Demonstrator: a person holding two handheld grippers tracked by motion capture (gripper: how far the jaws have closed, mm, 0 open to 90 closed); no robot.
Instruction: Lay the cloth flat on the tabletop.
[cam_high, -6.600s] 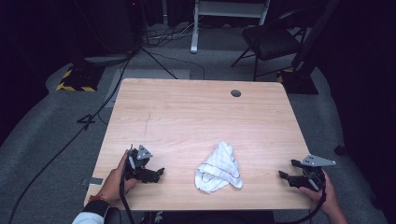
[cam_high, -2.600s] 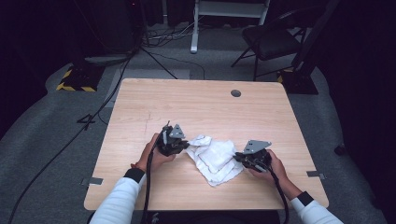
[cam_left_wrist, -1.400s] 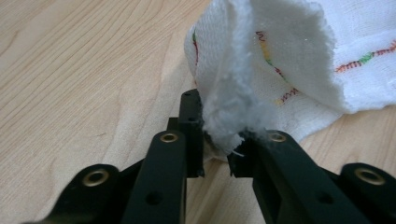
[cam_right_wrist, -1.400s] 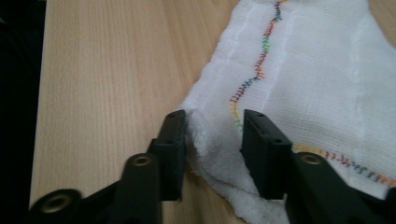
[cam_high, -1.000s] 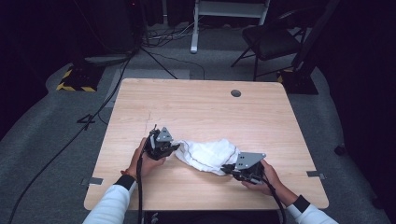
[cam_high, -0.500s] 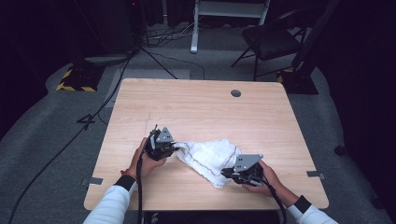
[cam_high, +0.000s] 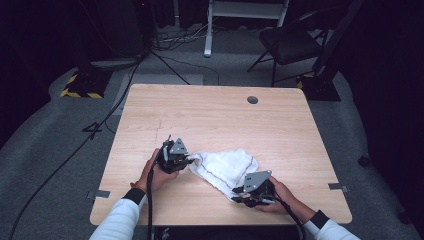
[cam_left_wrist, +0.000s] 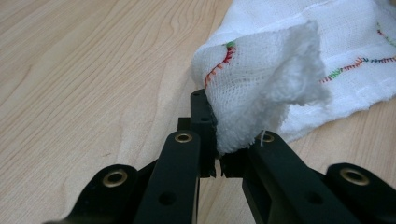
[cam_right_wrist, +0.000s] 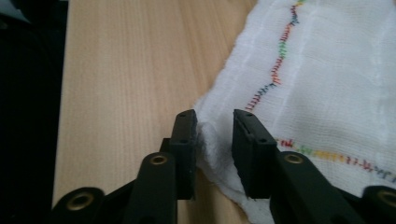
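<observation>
A white cloth (cam_high: 225, 167) with coloured stitching lies spread on the wooden table (cam_high: 215, 115) between my two grippers. My left gripper (cam_high: 187, 161) sits at the cloth's left end, shut on a bunched corner (cam_left_wrist: 261, 84) that stands up between its jaws (cam_left_wrist: 218, 151). At the cloth's near right corner, low over the table's front, is my right gripper (cam_high: 239, 191). Its jaws have just been opening. In the right gripper view (cam_right_wrist: 215, 119) they stand apart with the cloth's edge (cam_right_wrist: 327, 84) lying loose in the gap, not pinched.
A round cable hole (cam_high: 252, 100) sits near the table's far edge. The front edge runs just below my right hand. On the grey floor beyond are a dark chair (cam_high: 290, 45), cables and a yellow-black striped block (cam_high: 75, 85).
My right gripper has sunk a little toward the table and its jaws have parted around the cloth corner. The cloth lies flatter. The left gripper has kept still.
</observation>
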